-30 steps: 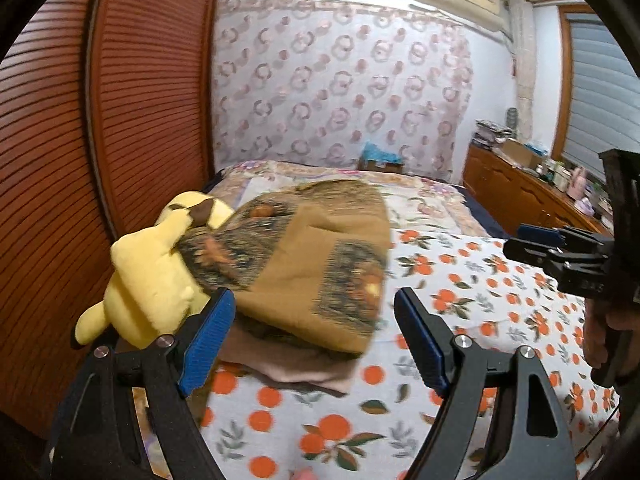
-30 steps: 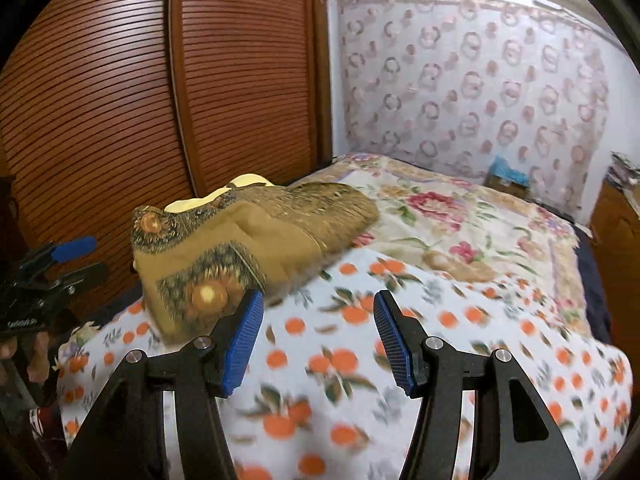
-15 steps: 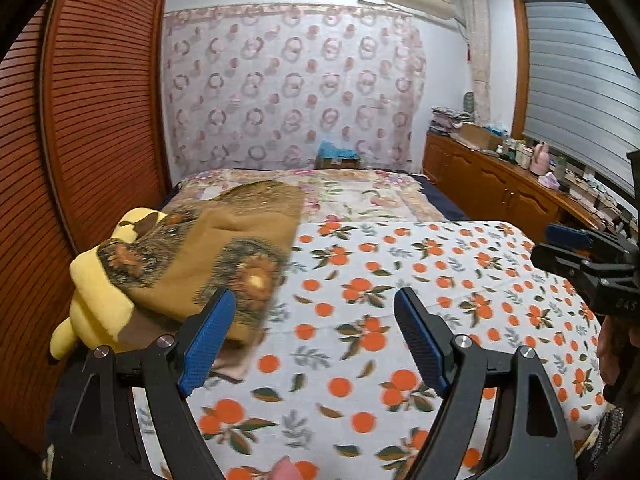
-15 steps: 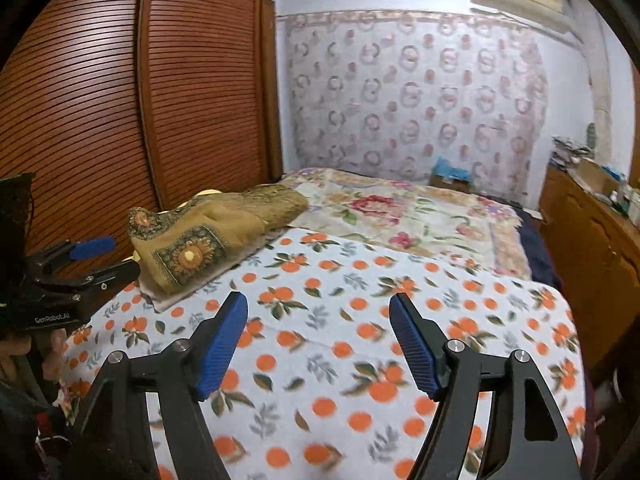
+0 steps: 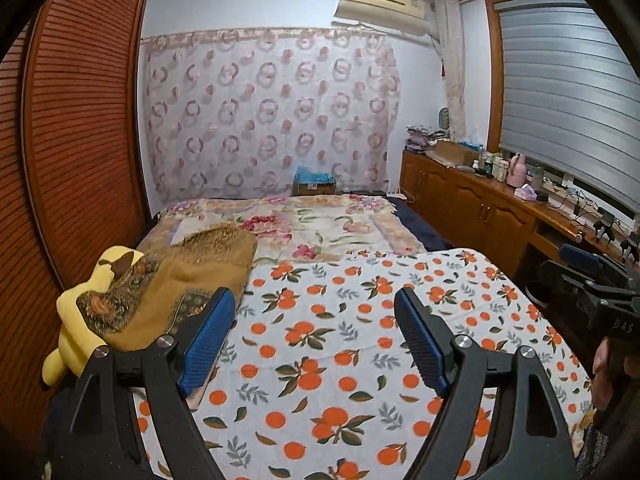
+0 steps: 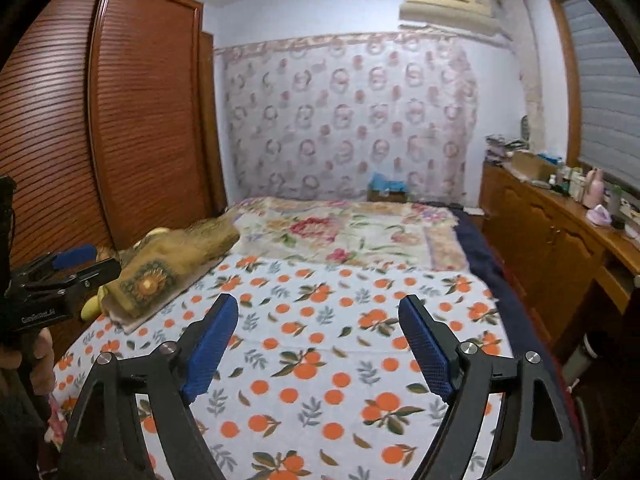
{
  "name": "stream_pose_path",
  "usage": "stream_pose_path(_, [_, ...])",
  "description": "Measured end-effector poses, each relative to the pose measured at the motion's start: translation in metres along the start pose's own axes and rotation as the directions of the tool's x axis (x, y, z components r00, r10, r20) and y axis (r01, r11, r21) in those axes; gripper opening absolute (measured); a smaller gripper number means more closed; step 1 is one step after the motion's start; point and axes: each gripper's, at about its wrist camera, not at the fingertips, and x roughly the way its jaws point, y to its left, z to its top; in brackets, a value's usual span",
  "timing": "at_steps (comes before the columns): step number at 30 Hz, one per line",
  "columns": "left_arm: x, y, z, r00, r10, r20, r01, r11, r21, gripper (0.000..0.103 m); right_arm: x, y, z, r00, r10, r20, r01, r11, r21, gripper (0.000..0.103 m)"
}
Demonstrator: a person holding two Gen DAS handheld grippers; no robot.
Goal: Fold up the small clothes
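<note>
Two grippers: left gripper (image 5: 314,338) wide and empty, right gripper (image 6: 318,340) opening, nothing between. One folded brown patterned garment (image 5: 188,284) at left frame edge on orange-print sheet (image 5: 340,360), half hiding one yellow plush toy (image 5: 76,320). Pale cloth beneath mostly covered.

Both fisheye views show a dim bedroom in soft, even indoor light with no harsh shadows or glare. Straight lines bow strongly towards the rounded black corners of each picture, bending the wooden wardrobe (image 5: 80,140) and the window blind (image 5: 568,92). The left wrist view is sharp, while the right wrist view is slightly smeared, with the patterned curtain (image 6: 348,120) looking soft.
</note>
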Motion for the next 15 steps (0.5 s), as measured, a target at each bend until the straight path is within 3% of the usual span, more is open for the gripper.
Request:
stream_pose_path(7, [-0.007, -0.005, 0.007, 1.0, -0.006, 0.008, 0.006, 1.0, 0.007, 0.082, -0.019, 0.01, -0.002, 0.999, -0.032, 0.036, 0.032, 0.999, 0.011, 0.084])
stream_pose_path(15, [-0.008, -0.006, 0.008, 1.0, -0.006, 0.004, 0.006, 1.0, 0.005, 0.082, -0.008, 0.007, -0.009, 0.999, -0.038, 0.035, 0.037, 0.999, 0.015, 0.084])
